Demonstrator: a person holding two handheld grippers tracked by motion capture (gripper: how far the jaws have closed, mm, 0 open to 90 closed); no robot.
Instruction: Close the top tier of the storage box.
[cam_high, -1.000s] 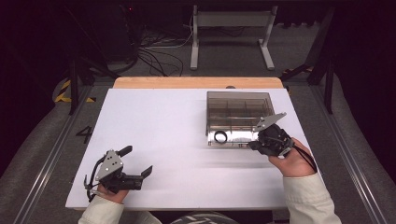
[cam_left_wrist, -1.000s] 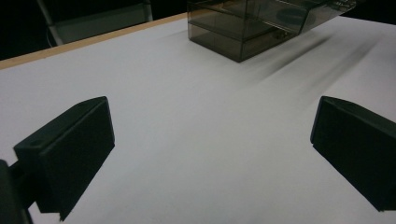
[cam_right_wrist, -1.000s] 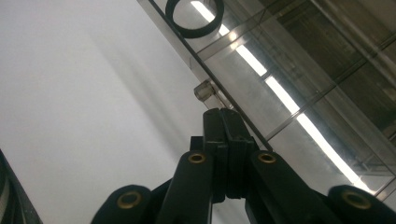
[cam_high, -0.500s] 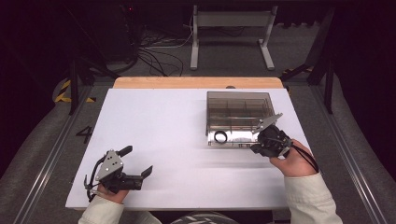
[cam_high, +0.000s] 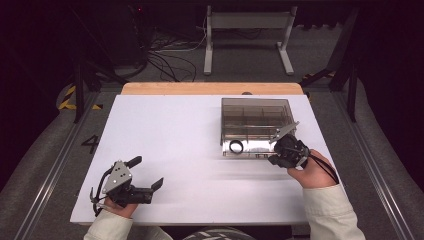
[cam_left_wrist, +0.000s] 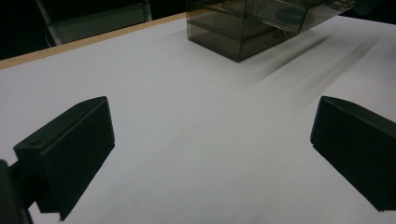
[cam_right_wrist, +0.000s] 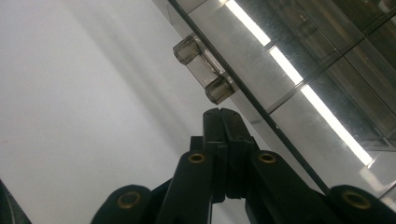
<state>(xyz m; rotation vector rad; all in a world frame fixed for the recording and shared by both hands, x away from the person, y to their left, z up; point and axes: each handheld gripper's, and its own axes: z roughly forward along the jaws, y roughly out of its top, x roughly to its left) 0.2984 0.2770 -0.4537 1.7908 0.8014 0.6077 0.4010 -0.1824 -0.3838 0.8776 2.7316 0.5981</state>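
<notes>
White sheeting covers the bench (cam_high: 200, 140), with a bare wooden strip along its far edge and dark floor, cables and a metal stand beyond. Smoky clear plastic box (cam_high: 255, 120) sits toward the bench's far right; wide open surface spreads left of the box. Right hand-held gripper (cam_right_wrist: 220, 114), jaws pressed together on nothing, points at the box's front latch (cam_right_wrist: 203, 70). Left hand-held gripper (cam_high: 147, 172) rests far left of the box, jaws spread. Floor left of the bench reads "4".
</notes>
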